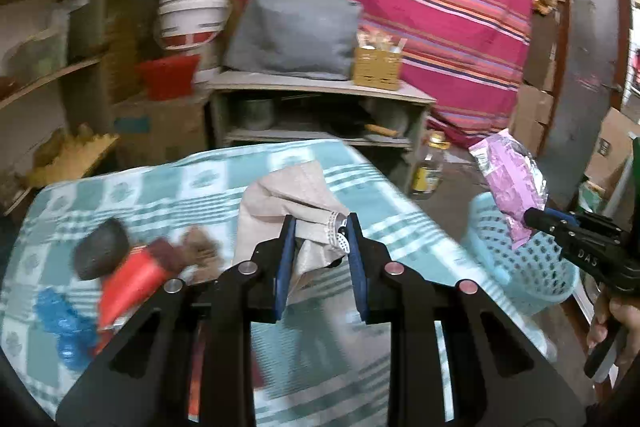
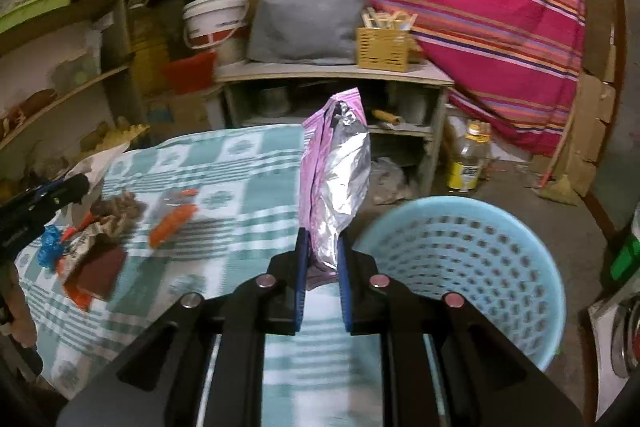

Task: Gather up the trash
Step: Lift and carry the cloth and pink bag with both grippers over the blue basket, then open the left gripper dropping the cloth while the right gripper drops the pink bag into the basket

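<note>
Both tongs are clamped on trash. Left tongs [image 1: 320, 227] pinch a crumpled beige paper wrapper with a white perforated edge [image 1: 288, 203], lifted above the counter covered with a teal-and-white checked cloth [image 1: 192, 183]. Right tongs [image 2: 322, 241] grip the lower end of a pink foil snack packet with a silver inside [image 2: 340, 167], which stands upright just left of the light blue perforated plastic basket [image 2: 472, 267]; in the left wrist view the packet [image 1: 512, 183] hangs over the basket's [image 1: 532, 271] rim. The basket sits on the floor beside the counter.

More litter lies on the cloth: a crumpled blue plastic piece [image 1: 64, 323], a red-orange wrapper [image 1: 128, 283], a dark round lump [image 1: 100, 247] and a brown crumpled scrap [image 1: 198, 247], all blurred.
</note>
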### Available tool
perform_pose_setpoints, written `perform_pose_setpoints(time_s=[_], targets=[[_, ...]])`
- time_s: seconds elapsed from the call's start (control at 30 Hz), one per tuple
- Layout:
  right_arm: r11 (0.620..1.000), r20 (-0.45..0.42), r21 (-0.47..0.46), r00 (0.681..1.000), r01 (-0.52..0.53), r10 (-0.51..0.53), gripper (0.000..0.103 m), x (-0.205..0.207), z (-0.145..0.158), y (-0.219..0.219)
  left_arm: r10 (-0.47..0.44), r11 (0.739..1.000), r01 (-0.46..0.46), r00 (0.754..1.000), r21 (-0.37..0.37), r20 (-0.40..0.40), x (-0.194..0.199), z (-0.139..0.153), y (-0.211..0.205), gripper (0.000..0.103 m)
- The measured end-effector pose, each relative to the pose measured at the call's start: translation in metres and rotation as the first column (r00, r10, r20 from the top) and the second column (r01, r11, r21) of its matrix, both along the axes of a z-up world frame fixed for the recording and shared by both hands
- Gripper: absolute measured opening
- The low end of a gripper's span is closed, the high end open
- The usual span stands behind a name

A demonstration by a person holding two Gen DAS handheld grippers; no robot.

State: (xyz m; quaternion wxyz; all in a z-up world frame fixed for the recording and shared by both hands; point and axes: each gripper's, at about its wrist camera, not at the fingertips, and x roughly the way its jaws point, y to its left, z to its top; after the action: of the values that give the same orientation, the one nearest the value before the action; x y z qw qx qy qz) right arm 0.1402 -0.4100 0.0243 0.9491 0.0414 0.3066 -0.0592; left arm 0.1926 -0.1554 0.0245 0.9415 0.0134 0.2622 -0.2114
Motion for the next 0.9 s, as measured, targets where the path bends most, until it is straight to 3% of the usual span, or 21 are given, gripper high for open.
perform_pose_setpoints(time_s=[0.27, 0.57, 0.8, 0.87, 0.9], targets=[[0.99, -0.007, -0.023, 0.991, 0.136, -0.136, 0.014, -0.025, -0.001, -0.086, -0.153, 0.988, 0.153, 0.988, -0.002, -0.019, -0.005, -0.011, -0.109, 0.024], [0.978, -0.049, 0.007, 0.977, 0.208, -0.208, 0.014, -0.038, -0.022, -0.138, -0.278, 0.961, 0.278, 0.959, -0.005, -0.05, -0.013, -0.027, -0.214, 0.025], [0.974, -0.045, 0.04, 0.974, 0.225, -0.223, 0.014, -0.044, -0.024, -0.153, -0.322, 0.944, 0.327, 0.942, 0.041, -0.09, -0.014, -0.045, -0.254, 0.028], [0.974, -0.05, 0.04, 0.974, 0.221, -0.219, 0.014, -0.044, -0.025, -0.153, -0.331, 0.94, 0.336, 0.939, 0.049, -0.097, -0.014, -0.047, -0.26, 0.032], [0.975, -0.052, 0.038, 0.975, 0.22, -0.218, 0.014, -0.043, -0.025, -0.153, -0.329, 0.94, 0.336, 0.939, 0.059, -0.097, -0.013, -0.048, -0.261, 0.038]])
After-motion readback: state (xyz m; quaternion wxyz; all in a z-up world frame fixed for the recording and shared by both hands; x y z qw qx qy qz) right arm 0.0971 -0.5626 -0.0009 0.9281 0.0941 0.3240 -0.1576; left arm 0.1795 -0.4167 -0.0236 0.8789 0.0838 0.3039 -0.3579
